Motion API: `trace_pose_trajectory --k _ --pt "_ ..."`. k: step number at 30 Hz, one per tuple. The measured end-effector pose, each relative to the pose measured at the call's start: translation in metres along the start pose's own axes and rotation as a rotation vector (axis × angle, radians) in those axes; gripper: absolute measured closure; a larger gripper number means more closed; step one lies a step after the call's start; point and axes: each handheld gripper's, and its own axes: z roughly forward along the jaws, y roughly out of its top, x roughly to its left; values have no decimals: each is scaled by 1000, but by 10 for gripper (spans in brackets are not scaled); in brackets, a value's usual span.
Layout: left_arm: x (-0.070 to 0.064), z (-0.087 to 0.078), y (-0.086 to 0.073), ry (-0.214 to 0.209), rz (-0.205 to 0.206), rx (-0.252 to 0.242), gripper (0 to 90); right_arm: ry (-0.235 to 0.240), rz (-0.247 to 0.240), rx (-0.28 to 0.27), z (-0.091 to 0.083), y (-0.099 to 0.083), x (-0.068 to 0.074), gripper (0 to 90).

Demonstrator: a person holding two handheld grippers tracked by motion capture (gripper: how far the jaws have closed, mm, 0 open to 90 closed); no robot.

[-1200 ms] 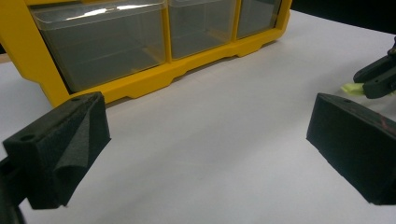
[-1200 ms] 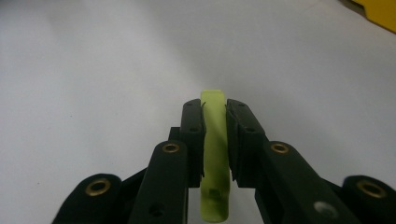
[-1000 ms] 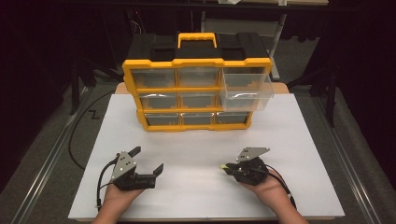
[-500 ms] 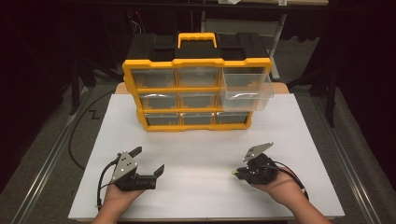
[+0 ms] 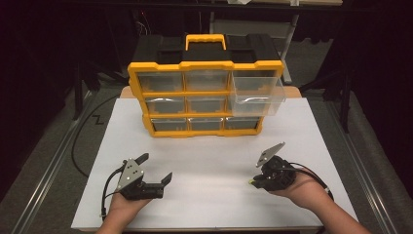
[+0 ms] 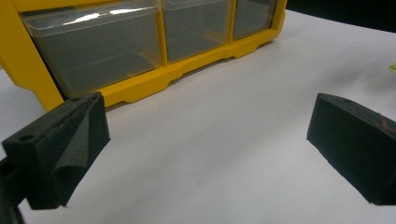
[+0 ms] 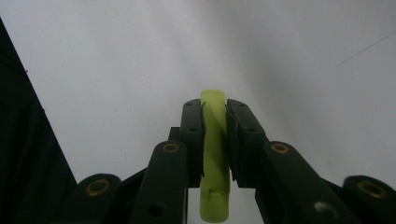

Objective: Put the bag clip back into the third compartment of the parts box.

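Yellow-green flat plastic piece [image 7: 215,140] sits clamped in the right gripper [image 7: 215,116]; left gripper [image 6: 205,140] gapes wide, empty.

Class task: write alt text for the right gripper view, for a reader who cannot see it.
The right claw is shut on a flat yellow-green plastic piece, held edge-on between its two black jaws, with the tip poking out past them. Behind lies the plain white table surface, slightly blurred, with a dark edge at the left.

One yellow organizer [image 5: 204,97] with nine clear drawers, two grippers, one yellow-green piece [image 7: 215,154], one white board [image 5: 214,161].
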Motion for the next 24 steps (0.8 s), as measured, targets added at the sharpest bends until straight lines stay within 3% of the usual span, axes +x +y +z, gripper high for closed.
trace_pose_trajectory --k 7,15,24 --pt "-2 1 0 -16 13 11 5 14 -45 44 -14 10 2 790" --pt "-2 0 0 -13 15 11 5 57 -39 29 -35 20 -2 790" --pt "-1 0 0 -18 1 -1 5 40 -51 36 -59 29 -6 790"
